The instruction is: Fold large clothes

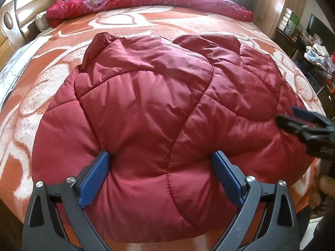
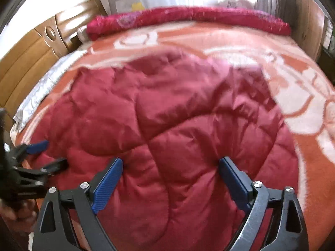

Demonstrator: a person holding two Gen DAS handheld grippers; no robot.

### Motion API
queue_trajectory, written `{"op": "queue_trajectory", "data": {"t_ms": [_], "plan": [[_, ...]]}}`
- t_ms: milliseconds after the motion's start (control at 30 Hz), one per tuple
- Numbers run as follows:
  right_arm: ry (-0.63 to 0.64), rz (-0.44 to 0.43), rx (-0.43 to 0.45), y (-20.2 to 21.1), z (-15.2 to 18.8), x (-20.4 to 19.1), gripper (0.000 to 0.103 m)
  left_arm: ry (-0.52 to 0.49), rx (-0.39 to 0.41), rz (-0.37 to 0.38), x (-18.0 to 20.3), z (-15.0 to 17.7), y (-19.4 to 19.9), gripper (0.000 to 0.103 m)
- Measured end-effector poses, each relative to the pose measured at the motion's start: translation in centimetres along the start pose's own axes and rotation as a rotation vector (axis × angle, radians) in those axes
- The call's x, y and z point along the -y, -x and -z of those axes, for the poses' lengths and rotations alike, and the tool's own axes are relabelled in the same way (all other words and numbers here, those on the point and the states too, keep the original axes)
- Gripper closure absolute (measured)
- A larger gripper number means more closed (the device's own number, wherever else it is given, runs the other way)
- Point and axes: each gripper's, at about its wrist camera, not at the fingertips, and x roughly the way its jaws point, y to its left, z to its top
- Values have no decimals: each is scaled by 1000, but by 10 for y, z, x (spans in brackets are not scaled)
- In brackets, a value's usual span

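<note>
Both grippers' jaws gape over the red jacket; only the left view shows cluttered shelves.

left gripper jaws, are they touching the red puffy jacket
Touching. The left wrist view shows the left gripper wide open, both blue pads dented into the red quilted jacket.

left gripper: black plastic frame is showing across the bottom of the left wrist view, with triangular cut-outs.
left pads: ribbed blue strips are lining the inner fingers.
screws: round silver heads are sitting at the pivots.
right gripper: black frame is filling the bottom of the right wrist view, its right arm looking scuffed grey.
right pads: ribbed blue, same build.
</note>
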Motion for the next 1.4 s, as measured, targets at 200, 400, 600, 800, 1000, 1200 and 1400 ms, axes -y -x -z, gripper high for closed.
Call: {"op": "queue_trajectory", "data": {"t_ms": [200, 400, 600, 800, 1000, 1200, 1400], "plan": [[-1, 3, -1, -16, 5, 6, 5, -12, -1, -13, 2, -1, -4, 4], [-6, -3, 11, -13, 9, 10, 4, -16, 0, -16, 3, -1, -5, 4], [-5, 1, 14, -13, 10, 9, 4, 16, 12, 15, -2, -8, 6, 4], [-8, -3, 16, -13, 11, 9, 3, 31, 8, 18, -5, -22, 1, 4], [-7, -1, 12, -13, 10, 8, 4, 1, -5, -27, 1, -23, -17, 0], [-6, 20, 58, 26, 15, 3, 6, -4, -7, -24, -1, -21, -16, 0], [-50, -3, 2, 12, 37, 25, 2, -26, 7, -34, 5, -18, -19, 0]]}}
